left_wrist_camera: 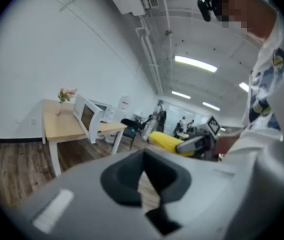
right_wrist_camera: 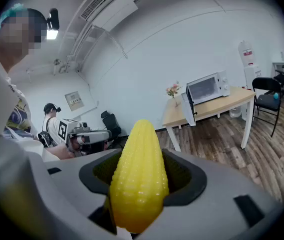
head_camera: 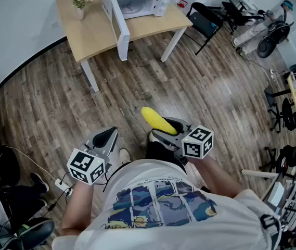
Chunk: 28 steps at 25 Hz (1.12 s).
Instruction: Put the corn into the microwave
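Grips the corn in the right gripper, clamped wide on its thick end, tip aimed ahead over the wooden floor. Carries the left gripper clenched on nothing, just left of the right one. Stands well apart from the microwave, open-doored on the far table beside a vase of flowers.

- The microwave sits on the bench, with a vase of flowers to its left.
- A chair stands right of the bench.
- The corn lies between the fingers of the right gripper, well before the bench.
- The left gripper is to its left.
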{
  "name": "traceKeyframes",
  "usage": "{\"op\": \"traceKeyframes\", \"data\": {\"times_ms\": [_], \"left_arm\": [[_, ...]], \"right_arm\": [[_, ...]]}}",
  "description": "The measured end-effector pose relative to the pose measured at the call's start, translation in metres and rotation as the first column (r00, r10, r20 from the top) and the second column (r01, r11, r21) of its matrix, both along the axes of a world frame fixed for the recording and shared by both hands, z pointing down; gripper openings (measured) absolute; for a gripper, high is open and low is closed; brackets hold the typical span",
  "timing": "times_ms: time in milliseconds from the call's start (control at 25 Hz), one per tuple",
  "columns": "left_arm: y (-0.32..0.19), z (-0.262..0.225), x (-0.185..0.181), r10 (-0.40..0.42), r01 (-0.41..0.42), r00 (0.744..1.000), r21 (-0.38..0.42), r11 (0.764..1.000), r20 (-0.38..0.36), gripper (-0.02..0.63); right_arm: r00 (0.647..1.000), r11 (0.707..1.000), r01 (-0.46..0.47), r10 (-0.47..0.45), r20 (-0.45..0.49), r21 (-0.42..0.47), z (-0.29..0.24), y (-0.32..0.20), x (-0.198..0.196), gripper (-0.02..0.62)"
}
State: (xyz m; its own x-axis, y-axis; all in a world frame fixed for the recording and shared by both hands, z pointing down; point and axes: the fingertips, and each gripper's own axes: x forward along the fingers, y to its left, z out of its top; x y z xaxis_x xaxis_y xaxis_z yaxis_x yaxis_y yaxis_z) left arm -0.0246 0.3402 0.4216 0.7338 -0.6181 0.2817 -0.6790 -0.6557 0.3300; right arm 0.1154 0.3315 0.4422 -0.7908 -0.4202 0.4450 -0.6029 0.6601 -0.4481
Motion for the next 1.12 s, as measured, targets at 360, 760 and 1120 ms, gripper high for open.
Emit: {"op": "traceKeyframes", "data": {"times_ms": [360, 760, 1120], "left_arm": [[-0.045, -0.006, 0.017, 0.057, -0.057, 0.998, 0.004, 0.998, -0.013, 0.008], [-0.145, -0.019, 0.034, 0.046, -0.046, 0.998, -0.002, 0.999, 0.039, 0.008], [-0.238, -0.024, 0.051, -0.007, 0.004, 0.999, 0.046, 0.999, 0.047, 0.008]], "right_arm": [[0.999, 0.999, -0.043, 0.043, 0.029, 0.001, 0.006, -0.049, -0.003, 0.252], [0.998, 0.997, -0.057, 0.058, -0.012, 0.053, 0.008, -0.172, 0.024, 0.252], [0.993, 0.987, -0.014, 0.033, -0.117, 0.159, 0.014, -0.286, 0.050, 0.252]]}}
